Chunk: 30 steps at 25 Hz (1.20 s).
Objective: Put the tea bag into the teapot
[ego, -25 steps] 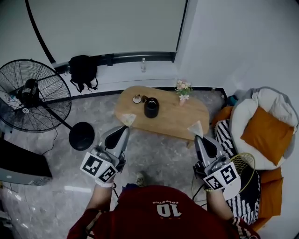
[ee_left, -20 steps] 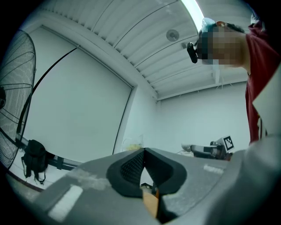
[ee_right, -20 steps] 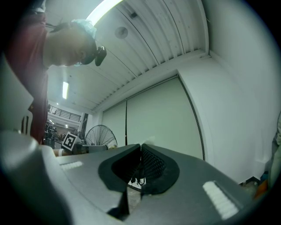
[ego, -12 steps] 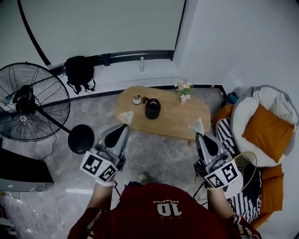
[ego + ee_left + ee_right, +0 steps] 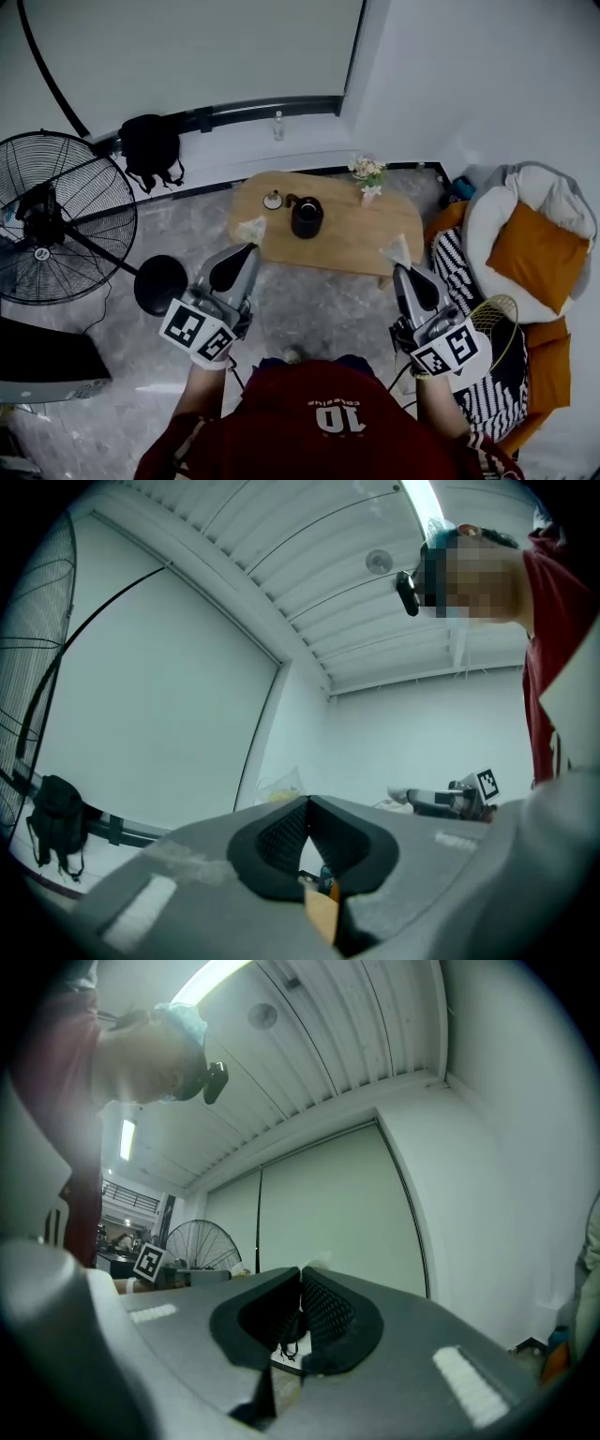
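Observation:
A black teapot [image 5: 306, 217] stands open-topped on the oval wooden table [image 5: 349, 246], with a small lid-like dish [image 5: 274, 200] to its left. My left gripper [image 5: 251, 247] is short of the table's near left edge. It is shut on a translucent tea bag packet [image 5: 250, 228] with yellowish contents, and the packet [image 5: 280, 786] pokes up past the tips of that gripper [image 5: 307, 800]. My right gripper [image 5: 399, 266] is near the table's right end, shut on a pale triangular packet [image 5: 397, 249]. Its closed tips [image 5: 301, 1269] hide most of this packet.
A small flower vase [image 5: 367, 175] stands at the table's far right. A big floor fan [image 5: 56, 216] with a round black base [image 5: 159, 284] is on the left. A black backpack [image 5: 150, 145] and a bottle [image 5: 278, 125] sit by the wall. A beanbag [image 5: 530, 248] with an orange cushion fills the right.
Both grippers have moved forward toward the table with their packets still gripped. The fan and the room have slid left and down in the head view.

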{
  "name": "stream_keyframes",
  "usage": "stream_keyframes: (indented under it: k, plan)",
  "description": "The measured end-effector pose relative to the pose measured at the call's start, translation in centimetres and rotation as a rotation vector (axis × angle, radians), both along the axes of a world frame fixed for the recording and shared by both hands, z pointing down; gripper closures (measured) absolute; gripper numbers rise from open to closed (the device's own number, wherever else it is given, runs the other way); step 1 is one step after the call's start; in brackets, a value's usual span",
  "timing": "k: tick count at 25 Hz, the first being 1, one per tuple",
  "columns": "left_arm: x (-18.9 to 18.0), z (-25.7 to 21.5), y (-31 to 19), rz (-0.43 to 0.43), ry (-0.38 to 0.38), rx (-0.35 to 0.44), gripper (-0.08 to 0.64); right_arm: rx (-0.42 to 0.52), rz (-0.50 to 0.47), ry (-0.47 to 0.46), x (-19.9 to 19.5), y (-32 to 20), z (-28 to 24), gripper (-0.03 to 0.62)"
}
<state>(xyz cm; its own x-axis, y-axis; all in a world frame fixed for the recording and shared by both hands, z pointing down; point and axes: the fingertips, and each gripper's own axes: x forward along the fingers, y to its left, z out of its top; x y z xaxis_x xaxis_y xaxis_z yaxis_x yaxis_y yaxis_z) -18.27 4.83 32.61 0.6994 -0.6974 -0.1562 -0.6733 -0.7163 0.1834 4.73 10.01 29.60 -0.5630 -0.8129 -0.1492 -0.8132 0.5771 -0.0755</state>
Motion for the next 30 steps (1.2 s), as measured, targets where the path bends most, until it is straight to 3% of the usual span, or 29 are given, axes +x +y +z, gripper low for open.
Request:
stream_keyframes:
  k: [16, 30]
  plan:
    - [-0.5, 1.3, -1.4, 0.040, 0.037, -0.030, 0.558, -0.026, 0.034, 0.048, -0.6, -0.5, 0.2, 0.587]
    - [1.9, 2.4, -3.7, 0.043, 0.019, -0.058, 0.557, -0.064, 0.002, 0.055, 0.9, -4.0, 1.8, 0.588]
